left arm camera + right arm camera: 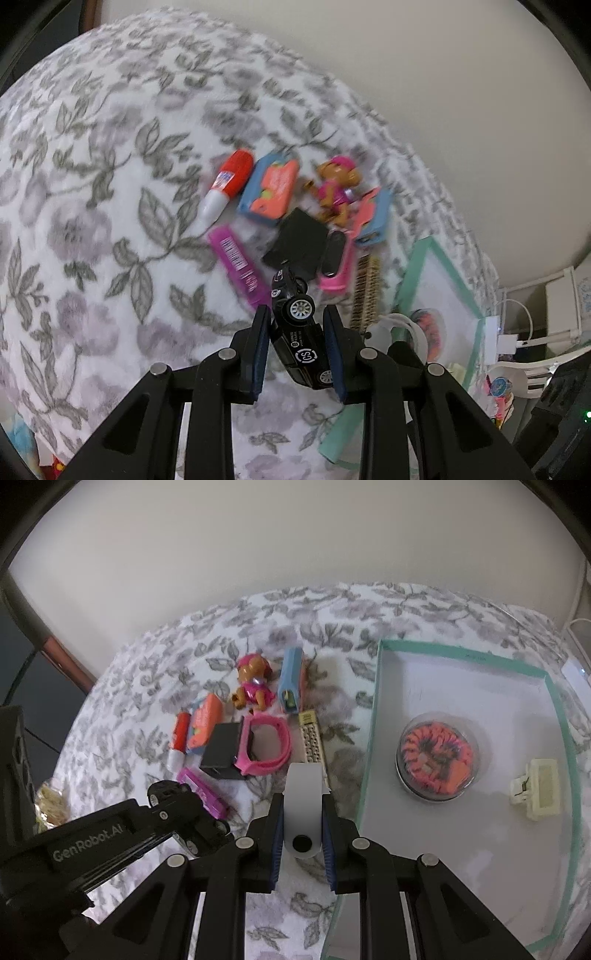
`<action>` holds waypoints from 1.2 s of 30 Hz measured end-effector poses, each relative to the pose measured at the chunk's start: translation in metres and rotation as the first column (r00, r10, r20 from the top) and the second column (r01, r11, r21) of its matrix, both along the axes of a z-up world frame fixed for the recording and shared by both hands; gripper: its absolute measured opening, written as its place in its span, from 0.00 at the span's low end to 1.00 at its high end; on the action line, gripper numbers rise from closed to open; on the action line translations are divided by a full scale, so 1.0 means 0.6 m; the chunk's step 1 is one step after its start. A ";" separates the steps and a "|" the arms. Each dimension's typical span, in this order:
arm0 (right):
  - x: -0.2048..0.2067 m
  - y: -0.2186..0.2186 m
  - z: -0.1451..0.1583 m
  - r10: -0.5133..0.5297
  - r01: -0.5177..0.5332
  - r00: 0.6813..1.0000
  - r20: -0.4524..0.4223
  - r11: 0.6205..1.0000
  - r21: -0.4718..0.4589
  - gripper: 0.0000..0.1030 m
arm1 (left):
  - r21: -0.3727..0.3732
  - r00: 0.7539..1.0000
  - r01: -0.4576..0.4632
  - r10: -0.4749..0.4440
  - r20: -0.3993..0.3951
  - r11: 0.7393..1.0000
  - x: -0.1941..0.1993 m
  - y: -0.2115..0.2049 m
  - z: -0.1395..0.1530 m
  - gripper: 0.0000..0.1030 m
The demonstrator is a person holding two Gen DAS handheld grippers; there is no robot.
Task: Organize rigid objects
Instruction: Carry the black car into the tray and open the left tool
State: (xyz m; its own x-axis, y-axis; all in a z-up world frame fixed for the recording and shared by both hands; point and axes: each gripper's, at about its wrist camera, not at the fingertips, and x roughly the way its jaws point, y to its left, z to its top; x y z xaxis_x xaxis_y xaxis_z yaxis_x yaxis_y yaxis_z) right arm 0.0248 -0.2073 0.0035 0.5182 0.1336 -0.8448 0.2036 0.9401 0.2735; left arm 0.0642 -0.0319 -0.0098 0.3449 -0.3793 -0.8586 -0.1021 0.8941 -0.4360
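Note:
My left gripper (297, 325) is shut on a black toy car (299, 332), held above the floral cloth. The same car and the left gripper show at lower left in the right wrist view (184, 812). My right gripper (303, 812) is shut on a white band-like object (303, 805) with a black button, just left of the green-rimmed white tray (373, 716). The tray holds a clear round case with an orange coil (437, 758) and a cream hair clip (535, 794).
Loose items lie on the cloth: a red glue stick (180, 738), orange-blue cases (205, 725), a toy pup figure (253, 686), a blue case (291, 681), a black square (221, 751), a pink watch (264, 749), a purple bar (203, 790), a perforated strip (312, 738).

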 end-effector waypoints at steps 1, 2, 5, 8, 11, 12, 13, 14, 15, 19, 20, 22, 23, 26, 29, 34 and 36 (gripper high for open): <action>-0.001 -0.003 0.006 -0.006 0.006 1.000 0.007 1.000 -0.010 0.19 | -0.005 1.000 0.006 -0.006 0.013 1.000 -0.001 -0.003 0.006 0.29; -0.003 -0.007 0.012 -0.013 0.014 1.000 0.015 1.000 -0.024 0.19 | -0.007 1.000 0.014 -0.014 0.028 1.000 -0.002 -0.008 0.013 0.29; -0.008 -0.023 0.030 -0.042 0.044 0.998 0.035 0.998 -0.046 0.19 | -0.010 0.997 0.044 -0.043 0.066 0.999 -0.008 -0.025 0.027 0.29; -0.014 -0.048 0.045 -0.088 0.090 0.995 0.050 0.995 -0.048 0.19 | -0.003 0.991 0.080 -0.080 0.104 0.997 -0.014 -0.048 0.040 0.29; -0.022 -0.070 0.057 -0.128 0.131 0.990 0.059 0.989 -0.064 0.19 | -0.012 0.984 0.122 -0.119 0.134 0.992 -0.022 -0.068 0.050 0.29; -0.024 -0.078 0.059 -0.136 0.140 0.989 0.062 0.988 -0.070 0.19 | -0.026 0.982 0.132 -0.127 0.139 0.991 -0.024 -0.074 0.050 0.29; -0.026 -0.088 0.059 -0.145 0.149 0.987 0.063 0.986 -0.070 0.19 | -0.037 0.981 0.142 -0.135 0.142 0.989 -0.026 -0.079 0.050 0.29; -0.029 -0.097 0.057 -0.156 0.160 0.986 0.060 0.985 -0.067 0.19 | -0.043 0.979 0.150 -0.142 0.146 0.988 -0.027 -0.083 0.050 0.29; -0.032 -0.109 0.055 -0.172 0.176 0.984 0.055 0.982 -0.066 0.19 | -0.040 0.976 0.163 -0.155 0.152 0.986 -0.029 -0.089 0.050 0.29; -0.053 -0.156 0.048 -0.238 0.241 0.971 0.034 0.963 -0.121 0.19 | -0.029 0.966 0.213 -0.206 0.159 0.977 -0.036 -0.120 0.046 0.29; -0.058 -0.168 0.048 -0.261 0.262 0.965 0.029 0.955 -0.139 0.19 | -0.030 0.962 0.230 -0.222 0.159 0.973 -0.038 -0.130 0.045 0.29; -0.068 -0.189 0.047 -0.305 0.304 0.952 0.016 0.939 -0.162 0.19 | -0.022 0.952 0.267 -0.260 0.160 0.963 -0.043 -0.150 0.042 0.29; -0.070 -0.197 0.045 -0.317 0.315 0.948 0.012 0.934 -0.168 0.19 | -0.008 0.944 0.291 -0.286 0.162 0.957 -0.047 -0.163 0.041 0.29; -0.078 -0.214 0.043 -0.346 0.338 0.938 -0.003 0.917 -0.214 0.19 | 0.034 0.921 0.356 -0.357 0.153 0.934 -0.058 -0.194 0.035 0.29; -0.088 -0.235 0.043 -0.391 0.378 0.921 -0.002 0.893 -0.243 0.19 | 0.048 0.910 0.396 -0.399 0.117 0.917 -0.063 -0.211 0.020 0.29; -0.116 -0.278 0.031 -0.504 0.487 0.864 -0.001 0.836 -0.253 0.19 | 0.096 0.891 0.444 -0.450 0.065 0.891 -0.070 -0.235 -0.006 0.29; -0.120 -0.288 0.021 -0.526 0.504 0.850 -0.014 0.821 -0.269 0.19 | 0.100 0.886 0.455 -0.461 0.050 0.885 -0.070 -0.241 -0.013 0.29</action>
